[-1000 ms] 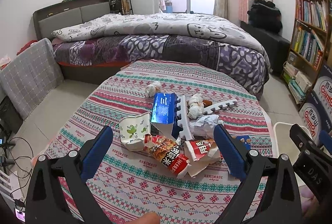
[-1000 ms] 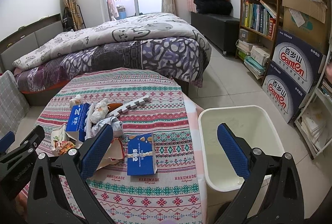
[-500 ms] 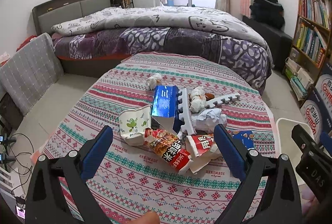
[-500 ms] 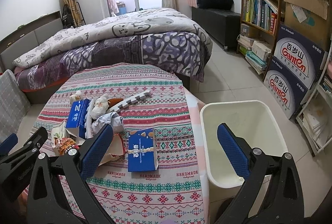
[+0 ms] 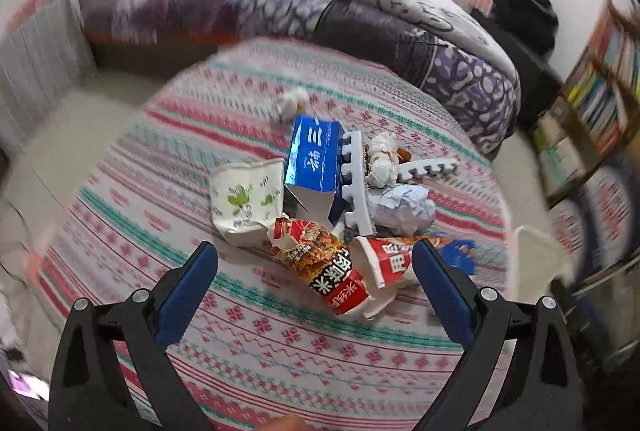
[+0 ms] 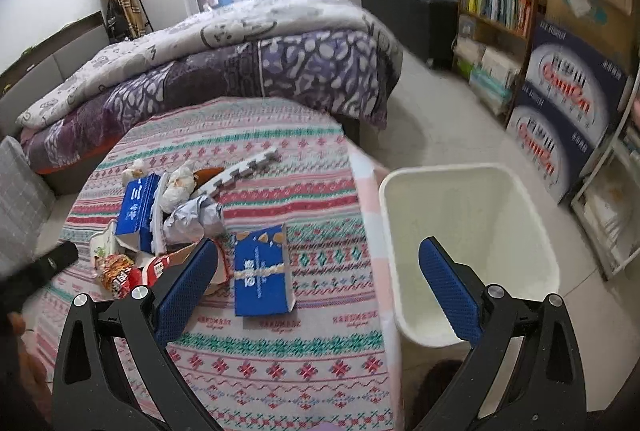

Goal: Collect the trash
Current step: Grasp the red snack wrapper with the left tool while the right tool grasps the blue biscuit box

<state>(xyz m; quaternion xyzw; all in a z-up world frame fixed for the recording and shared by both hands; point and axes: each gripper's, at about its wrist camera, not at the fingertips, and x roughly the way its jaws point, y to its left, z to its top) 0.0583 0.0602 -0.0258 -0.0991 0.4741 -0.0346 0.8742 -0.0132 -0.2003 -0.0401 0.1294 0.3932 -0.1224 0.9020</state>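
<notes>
Bedroom with a round cloth-covered bench [image 5: 256, 335] beside a bed [image 6: 248, 71]; litter heaped on the cloth.

Left claw [image 5: 314, 261] is spread wide, holding nothing, above the near edge of the pile: a crushed paper cup [image 5: 246, 201], a red snack wrapper [image 5: 328, 271], a torn red-and-white cup [image 5: 390, 261], a blue carton [image 5: 314, 157], a white foam strip [image 5: 356, 183] and crumpled paper [image 5: 404, 207]. Right claw [image 6: 316, 259] is likewise spread and empty; a blue box [image 6: 262, 273] lies flat just beside the pile, and a white bin [image 6: 468, 251] stands on the floor against the bench edge.
</notes>
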